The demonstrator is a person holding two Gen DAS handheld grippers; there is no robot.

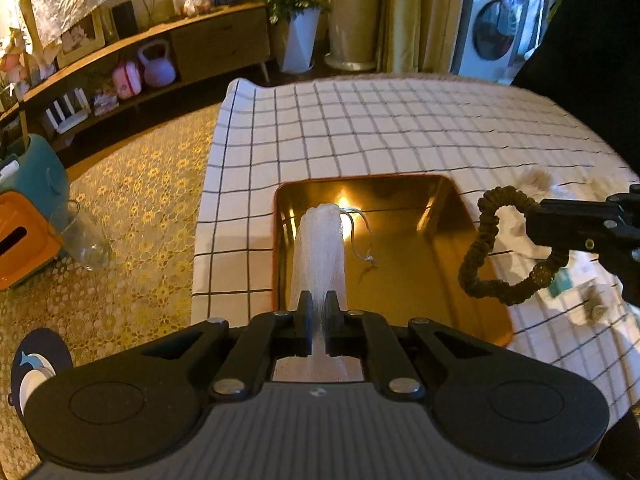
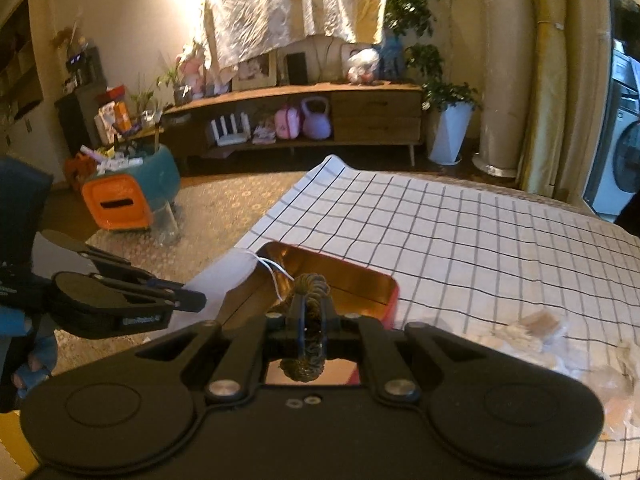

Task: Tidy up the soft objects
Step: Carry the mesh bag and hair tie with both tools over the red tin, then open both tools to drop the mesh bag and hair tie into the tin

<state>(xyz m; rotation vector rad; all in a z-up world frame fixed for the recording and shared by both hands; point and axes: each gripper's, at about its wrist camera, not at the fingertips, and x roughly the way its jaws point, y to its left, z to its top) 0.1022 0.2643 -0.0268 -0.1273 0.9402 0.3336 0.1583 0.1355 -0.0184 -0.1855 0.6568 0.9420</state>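
My left gripper (image 1: 318, 304) is shut on a white mesh pouch (image 1: 320, 248) that hangs forward over a gold-lined tin box (image 1: 404, 252); the pouch's thin drawstring (image 1: 360, 240) dangles inside the box. My right gripper (image 2: 310, 308) is shut on a dark olive scrunchie (image 2: 310, 288). In the left wrist view that scrunchie (image 1: 480, 256) loops down from the right gripper (image 1: 536, 226) at the box's right rim. From the right wrist the box (image 2: 360, 280) shows a red outer wall, with the left gripper (image 2: 192, 300) and the white pouch (image 2: 224, 276) at its left edge.
The box sits on a white checked cloth (image 1: 360, 128) over a table. Pale fluffy items (image 2: 532, 328) lie on the cloth to the right. Left of the table are a patterned carpet (image 1: 132, 208), a glass jar (image 1: 82, 236) and an orange-and-teal container (image 1: 28, 216).
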